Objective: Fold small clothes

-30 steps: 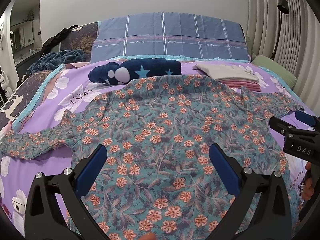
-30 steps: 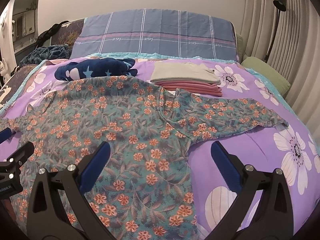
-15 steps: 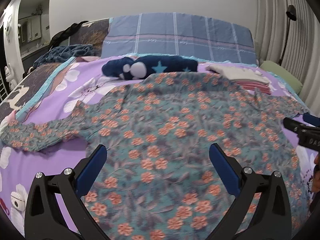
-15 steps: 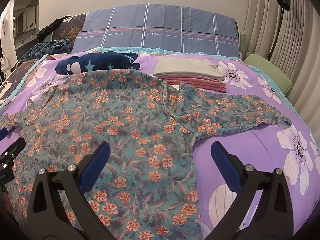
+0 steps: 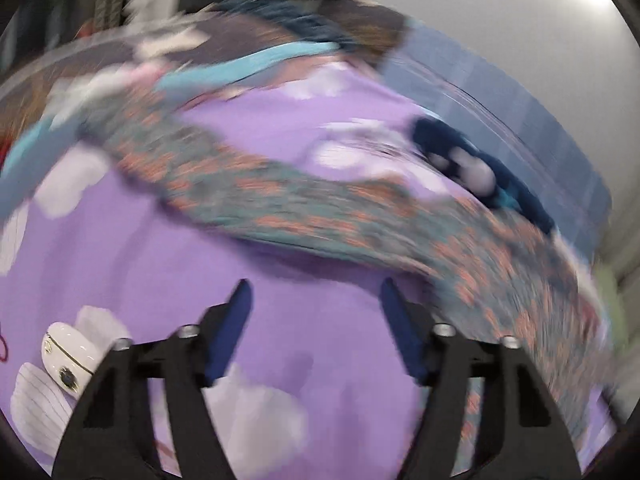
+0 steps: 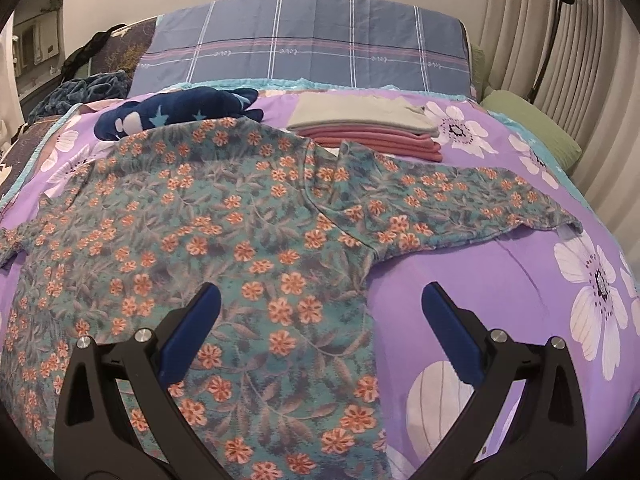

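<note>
- On the purple bedspread [image 6: 460, 280] the floral shirt [image 6: 224, 240] lies spread flat, unfolded.
- Left gripper [image 5: 314, 312] closing on nothing, seemingly near the blurred sleeve [image 5: 248, 184]; right gripper [image 6: 320, 312] gapes empty.
- Next: pinch that sleeve, fold inward.

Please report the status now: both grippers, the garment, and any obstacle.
Left gripper closing, nothing between jaws. Right gripper open, empty. Teal floral long-sleeved top flat on bed, unfolded. Navy star-print plush touches its far edge.
</note>
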